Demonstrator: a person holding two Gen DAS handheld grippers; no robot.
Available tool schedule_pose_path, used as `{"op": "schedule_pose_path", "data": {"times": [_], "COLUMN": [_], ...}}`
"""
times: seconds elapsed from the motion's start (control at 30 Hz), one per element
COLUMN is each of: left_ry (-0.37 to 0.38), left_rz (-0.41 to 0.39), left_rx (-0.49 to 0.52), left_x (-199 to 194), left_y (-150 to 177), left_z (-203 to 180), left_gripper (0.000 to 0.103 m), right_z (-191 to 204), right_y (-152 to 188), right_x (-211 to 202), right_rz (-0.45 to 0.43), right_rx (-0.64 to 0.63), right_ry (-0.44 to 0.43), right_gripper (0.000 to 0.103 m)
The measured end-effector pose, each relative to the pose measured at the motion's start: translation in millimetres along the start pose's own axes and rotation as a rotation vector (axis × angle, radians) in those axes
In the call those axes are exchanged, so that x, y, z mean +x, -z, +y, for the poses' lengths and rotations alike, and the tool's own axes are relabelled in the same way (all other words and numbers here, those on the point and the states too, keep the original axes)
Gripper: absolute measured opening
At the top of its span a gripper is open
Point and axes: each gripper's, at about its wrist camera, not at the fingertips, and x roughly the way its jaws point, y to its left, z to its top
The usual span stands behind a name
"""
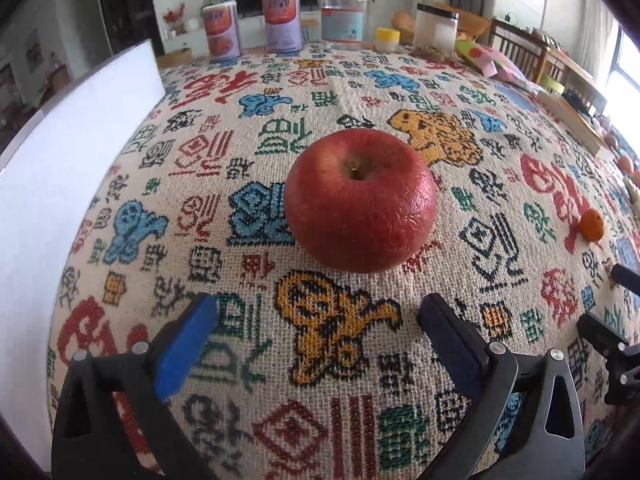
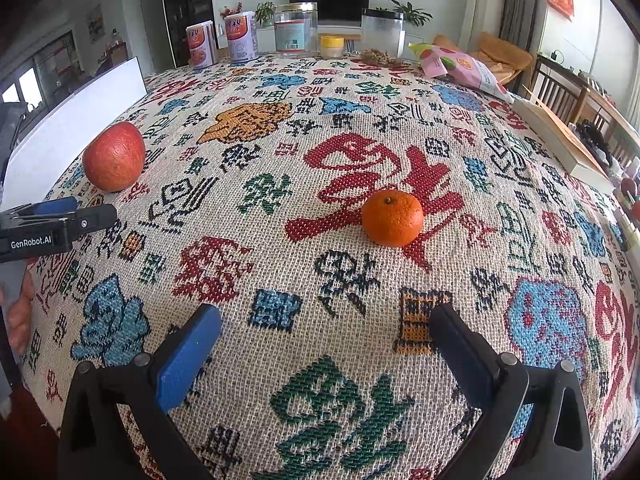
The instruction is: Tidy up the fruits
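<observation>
Left wrist view: the left gripper (image 1: 316,316) stands with its jaws spread wide and nothing between them; its blue pads (image 1: 186,344) hang above the patterned tablecloth (image 1: 248,80). A red apple (image 1: 359,199) rests on the cloth just ahead of the fingertips, stem hollow upward, clear of both pads. A white board (image 1: 80,128) stands on edge along the left side of the table. A small orange (image 1: 592,224) lies well apart at the right edge, and part of the right gripper (image 1: 608,332) shows black at lower right. At the far edge stand two cans (image 1: 281,22), a clear jar (image 1: 344,18) and a black-lidded jar (image 1: 436,26). Right wrist view: the right gripper (image 2: 326,328) is likewise released, jaws wide, empty, above the cloth. The orange (image 2: 392,218) sits on a red woven figure ahead of the fingertips, touching neither. The apple (image 2: 114,157) lies at far left near the white board (image 2: 76,120), with the left gripper (image 2: 60,220) just beside it, seen side-on; a person's hand (image 2: 20,312) shows beneath. A pink snack bag (image 2: 460,66) lies at the far right.
</observation>
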Motion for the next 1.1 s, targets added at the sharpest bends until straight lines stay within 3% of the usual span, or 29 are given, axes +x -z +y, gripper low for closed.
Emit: {"op": "schedule_pose_path", "data": {"times": [1.1], "left_ry": [0.004], "left_rz": [-0.007], "left_rx": [-0.008], "left_x": [-1.8], "left_y": [4.8], "left_z": [1.3], "left_gripper": [0.103], "right_z": [-0.1], "right_y": [0.4], "right_x": [-0.3], "right_rz": [-0.001], "right_rx": [0.0], "right_ry": [0.0], "right_gripper": [0.103]}}
